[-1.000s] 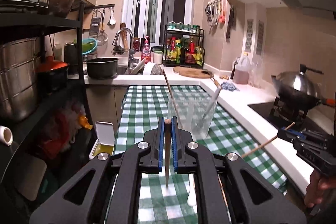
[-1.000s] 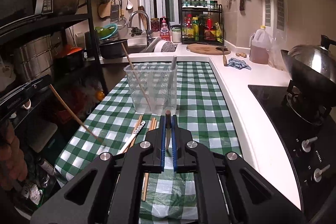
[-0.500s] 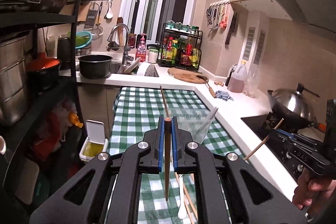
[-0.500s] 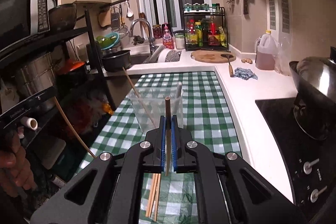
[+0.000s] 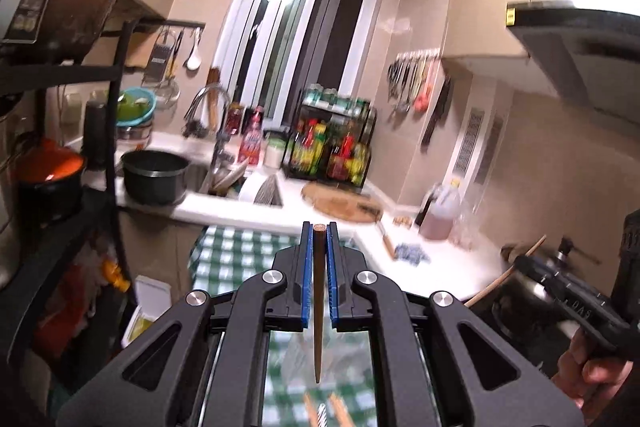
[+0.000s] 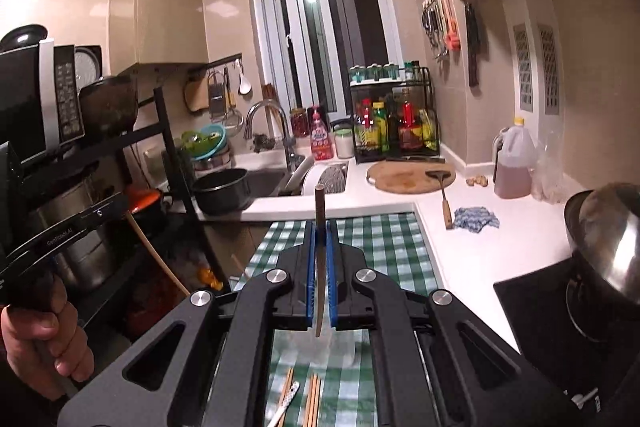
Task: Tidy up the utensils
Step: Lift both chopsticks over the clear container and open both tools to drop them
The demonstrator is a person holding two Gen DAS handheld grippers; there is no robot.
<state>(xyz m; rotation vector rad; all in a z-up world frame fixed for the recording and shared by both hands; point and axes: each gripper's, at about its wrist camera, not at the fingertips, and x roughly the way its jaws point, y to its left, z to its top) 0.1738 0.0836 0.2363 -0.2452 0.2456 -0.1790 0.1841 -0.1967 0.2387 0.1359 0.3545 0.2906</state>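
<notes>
Both sets of fingers are clamped, each on one brown chopstick: left gripper (image 5: 319,279) holds the left chopstick (image 5: 318,303), right gripper (image 6: 319,275) the right chopstick (image 6: 319,267). Each stick stands upright, pinched near its thick end, tip hanging free (likely for a tip-first drop into a holder). Below, loose chopsticks (image 6: 312,403) and a spoon (image 6: 286,401) lie unsorted on the checked cloth (image 6: 396,247) covering the worktop (image 6: 480,247).

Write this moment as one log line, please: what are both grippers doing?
left gripper: shut on chopstick | right gripper: shut on second chopstick | both above checked cloth
</notes>
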